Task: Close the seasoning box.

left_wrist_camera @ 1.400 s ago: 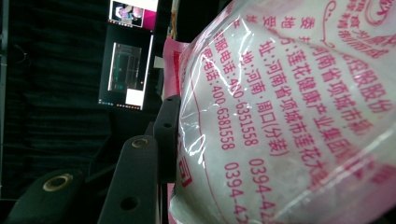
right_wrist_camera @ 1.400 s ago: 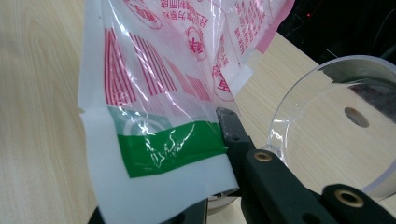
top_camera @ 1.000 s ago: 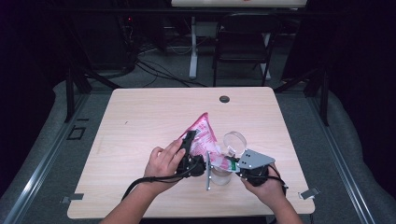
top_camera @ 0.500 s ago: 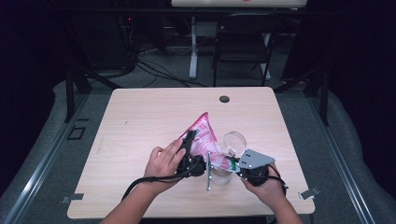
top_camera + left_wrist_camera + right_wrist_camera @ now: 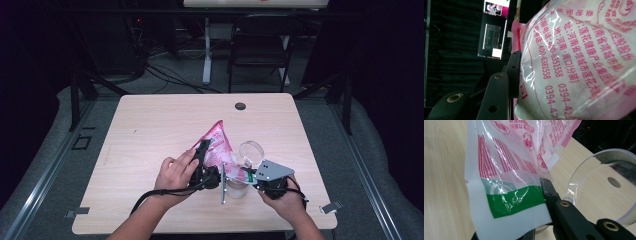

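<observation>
Pink-and-white printed plastic bag (image 5: 216, 146) filled with white powder is held off the wooden table (image 5: 150, 130), clamped between left gripper (image 5: 202, 159) jaws; right gripper (image 5: 534, 212) jaws pinch its green-striped bottom edge, clear plastic cup (image 5: 604, 182) just beside them

The bag (image 5: 216, 147) is pink and white, clear in places, printed with red lettering and red stripes, with a green band (image 5: 511, 201) near 1 white edge. The cup (image 5: 250, 152) is clear. The table (image 5: 150, 130) is pale wood grain. Both grippers' jaws are black.
</observation>
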Motion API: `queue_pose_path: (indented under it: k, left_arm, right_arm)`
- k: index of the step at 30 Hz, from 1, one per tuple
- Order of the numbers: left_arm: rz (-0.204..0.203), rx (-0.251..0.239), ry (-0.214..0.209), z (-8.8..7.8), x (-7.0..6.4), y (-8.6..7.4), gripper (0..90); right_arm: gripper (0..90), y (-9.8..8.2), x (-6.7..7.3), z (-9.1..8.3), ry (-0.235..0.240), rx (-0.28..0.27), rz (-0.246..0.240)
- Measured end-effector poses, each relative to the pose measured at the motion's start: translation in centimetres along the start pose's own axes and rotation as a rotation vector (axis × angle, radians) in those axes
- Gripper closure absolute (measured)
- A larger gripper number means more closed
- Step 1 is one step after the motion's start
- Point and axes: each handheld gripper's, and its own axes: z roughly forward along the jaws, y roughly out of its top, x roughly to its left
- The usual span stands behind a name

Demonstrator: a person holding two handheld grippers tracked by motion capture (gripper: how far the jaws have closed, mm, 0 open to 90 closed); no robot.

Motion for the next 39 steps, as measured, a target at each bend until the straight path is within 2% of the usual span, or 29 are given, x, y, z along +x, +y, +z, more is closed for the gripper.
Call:
queue_pose_path:
  k: [21,39]
  left_arm:
    - [0.002,-0.005,0.002,0.01,0.03,0.01,61.8]
    - [0.025,-0.002,-0.005,-0.03,0.15,0.08,61.9]
  right_arm:
    - [89.5,-0.02,-0.02,0.02,0.001,-0.001,0.000]
    - [89.5,0.00,0.00,0.00,-0.004,0.001,-0.002]
